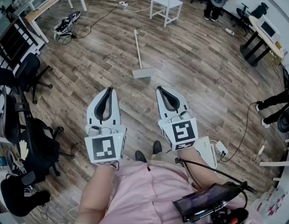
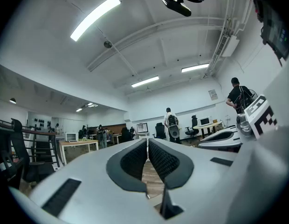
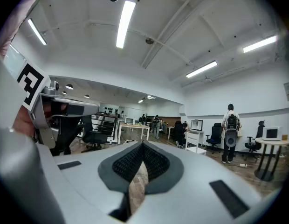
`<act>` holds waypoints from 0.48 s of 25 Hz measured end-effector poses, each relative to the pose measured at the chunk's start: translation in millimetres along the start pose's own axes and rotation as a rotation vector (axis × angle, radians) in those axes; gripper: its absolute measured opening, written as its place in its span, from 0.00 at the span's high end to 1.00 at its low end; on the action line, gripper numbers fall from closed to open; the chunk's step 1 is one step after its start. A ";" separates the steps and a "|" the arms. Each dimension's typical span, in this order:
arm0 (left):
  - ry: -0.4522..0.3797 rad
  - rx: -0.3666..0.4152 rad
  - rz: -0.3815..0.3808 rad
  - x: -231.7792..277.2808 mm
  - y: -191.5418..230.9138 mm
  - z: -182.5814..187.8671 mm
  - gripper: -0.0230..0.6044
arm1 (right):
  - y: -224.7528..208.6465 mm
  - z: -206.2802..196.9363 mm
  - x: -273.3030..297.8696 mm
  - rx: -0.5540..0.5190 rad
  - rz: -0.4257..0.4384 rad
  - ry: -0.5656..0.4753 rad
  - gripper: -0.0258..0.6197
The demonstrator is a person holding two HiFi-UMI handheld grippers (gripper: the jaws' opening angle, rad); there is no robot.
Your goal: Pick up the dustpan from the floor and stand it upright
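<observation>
The dustpan (image 1: 143,72) lies flat on the wood floor ahead of me, grey pan nearest, its long pale handle (image 1: 137,43) running away from me. Both grippers hang side by side close to my body, well short of the pan. My left gripper (image 1: 108,89) is shut, jaws meeting at the tips with nothing between them, as the left gripper view (image 2: 147,141) also shows. The right gripper (image 1: 159,88) is likewise shut and empty, tips touching in the right gripper view (image 3: 142,144). Both gripper cameras look level across the room, and the dustpan is not in either.
A white chair (image 1: 165,3) stands beyond the handle's far end. A wooden table (image 1: 50,1) and a device with cables (image 1: 66,26) are at the far left. Black office chairs (image 1: 27,73) line the left. A power strip (image 1: 221,148) lies at my right; a person's legs (image 1: 274,100) at far right.
</observation>
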State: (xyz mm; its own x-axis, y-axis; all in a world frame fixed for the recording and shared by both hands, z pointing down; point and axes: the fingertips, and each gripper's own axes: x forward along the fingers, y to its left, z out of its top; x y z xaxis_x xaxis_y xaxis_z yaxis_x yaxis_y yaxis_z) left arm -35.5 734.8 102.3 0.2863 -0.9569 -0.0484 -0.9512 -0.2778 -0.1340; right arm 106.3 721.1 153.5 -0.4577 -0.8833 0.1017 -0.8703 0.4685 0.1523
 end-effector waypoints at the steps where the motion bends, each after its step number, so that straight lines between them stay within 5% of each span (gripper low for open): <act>1: -0.007 0.001 -0.005 1.6 1.4 0.4 0.93 | 0.5 0.7 2.4 -0.001 -0.001 0.001 0.96; 12: -0.007 -0.004 -0.019 12.7 23.6 -12.3 0.93 | 14.7 -0.6 28.2 0.021 0.042 -0.009 0.96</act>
State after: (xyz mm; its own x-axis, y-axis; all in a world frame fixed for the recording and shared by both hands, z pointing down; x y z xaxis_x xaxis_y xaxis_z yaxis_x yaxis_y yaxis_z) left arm -55.7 715.1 110.7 0.3053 -0.9508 -0.0530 -0.9460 -0.2965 -0.1307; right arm 80.7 703.1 159.2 -0.4953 -0.8631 0.0987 -0.8539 0.5046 0.1278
